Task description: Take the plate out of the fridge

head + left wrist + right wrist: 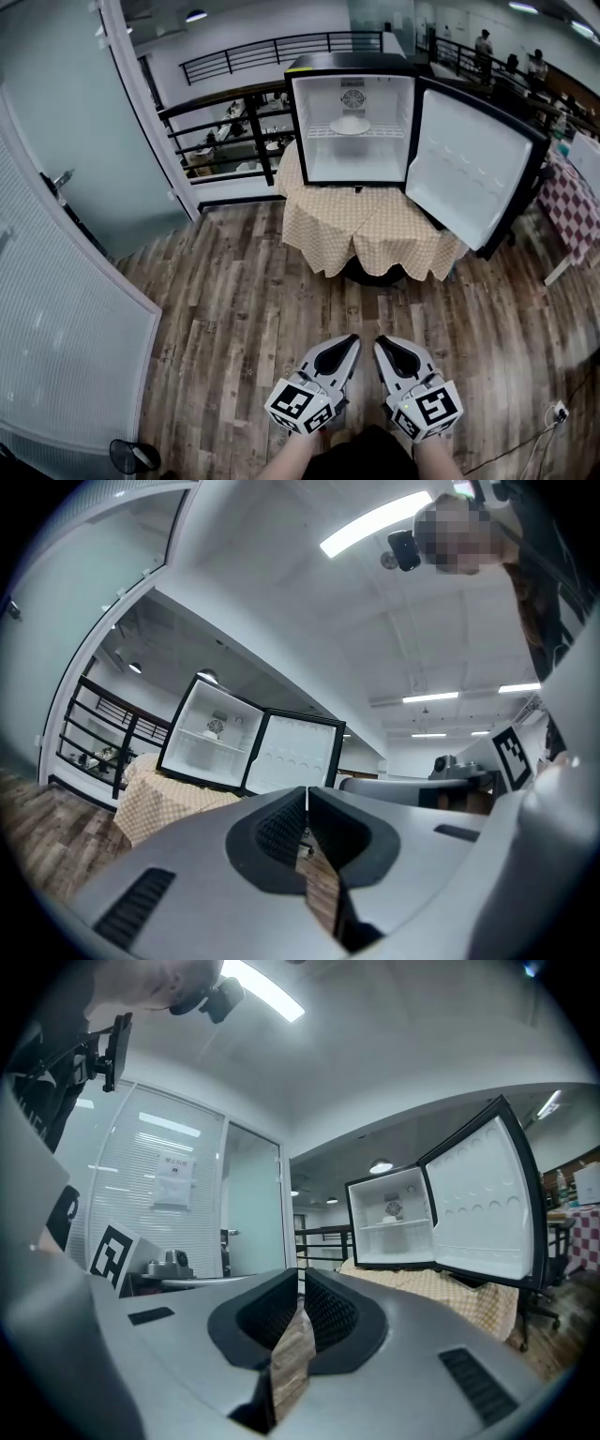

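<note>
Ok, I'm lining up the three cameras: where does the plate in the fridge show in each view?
Head view: the plate on the shelf, top centre.
Left gripper view: the plate left of centre, small.
Right gripper view: the plate right of centre, small.
Shared landmark: the open fridge door, right of the plate everywhere.

Small table w/ tan checked cloth (375,230) stands on wood-plank floor (234,319). Behind table: black metal railing (255,131), white wall beyond. Left of table in head view: pale glass wall (56,122) w/ white frame, and a ribbed frosted panel (66,319) nearer the cam. Right of table: 2nd table w/ red-checked cloth (574,208). Above: white ceiling w/ strip lights (375,522).
</note>
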Action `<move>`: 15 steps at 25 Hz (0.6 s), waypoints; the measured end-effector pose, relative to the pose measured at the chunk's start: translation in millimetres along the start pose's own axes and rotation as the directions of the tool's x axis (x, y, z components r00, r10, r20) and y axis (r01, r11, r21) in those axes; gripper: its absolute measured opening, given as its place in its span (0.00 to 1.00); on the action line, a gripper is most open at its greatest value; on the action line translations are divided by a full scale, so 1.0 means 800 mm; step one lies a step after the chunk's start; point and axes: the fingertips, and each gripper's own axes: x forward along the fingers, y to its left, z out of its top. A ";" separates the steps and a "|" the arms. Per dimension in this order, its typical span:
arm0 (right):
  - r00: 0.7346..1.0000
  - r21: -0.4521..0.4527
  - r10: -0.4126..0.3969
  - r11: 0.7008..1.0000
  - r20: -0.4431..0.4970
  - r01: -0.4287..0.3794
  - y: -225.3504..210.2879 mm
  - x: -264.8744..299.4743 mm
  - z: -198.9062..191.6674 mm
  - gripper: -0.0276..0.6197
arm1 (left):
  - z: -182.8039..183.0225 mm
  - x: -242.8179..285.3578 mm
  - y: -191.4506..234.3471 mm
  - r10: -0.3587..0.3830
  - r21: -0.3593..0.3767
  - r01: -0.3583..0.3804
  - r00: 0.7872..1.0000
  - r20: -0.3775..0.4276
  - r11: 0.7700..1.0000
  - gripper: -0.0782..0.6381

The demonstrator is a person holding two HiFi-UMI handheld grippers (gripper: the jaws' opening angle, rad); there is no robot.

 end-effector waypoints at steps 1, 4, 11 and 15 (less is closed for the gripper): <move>1.000 -0.001 0.002 1.000 -0.004 -0.002 -0.002 0.003 -0.001 0.11 | -0.001 0.003 0.004 0.000 -0.005 0.000 1.000 0.001 1.000 0.13; 1.000 -0.018 0.010 1.000 -0.015 -0.011 -0.007 0.016 -0.002 0.11 | 0.000 0.014 0.011 -0.014 -0.013 0.014 1.000 -0.003 1.000 0.13; 0.999 -0.023 0.040 0.999 -0.009 -0.040 -0.033 0.073 0.005 0.11 | 0.008 0.052 0.051 -0.015 0.005 0.015 1.000 -0.007 1.000 0.13; 0.998 -0.029 0.060 0.998 0.006 -0.060 -0.057 0.114 0.022 0.11 | 0.024 0.083 0.085 0.003 0.016 -0.003 1.000 0.005 1.000 0.13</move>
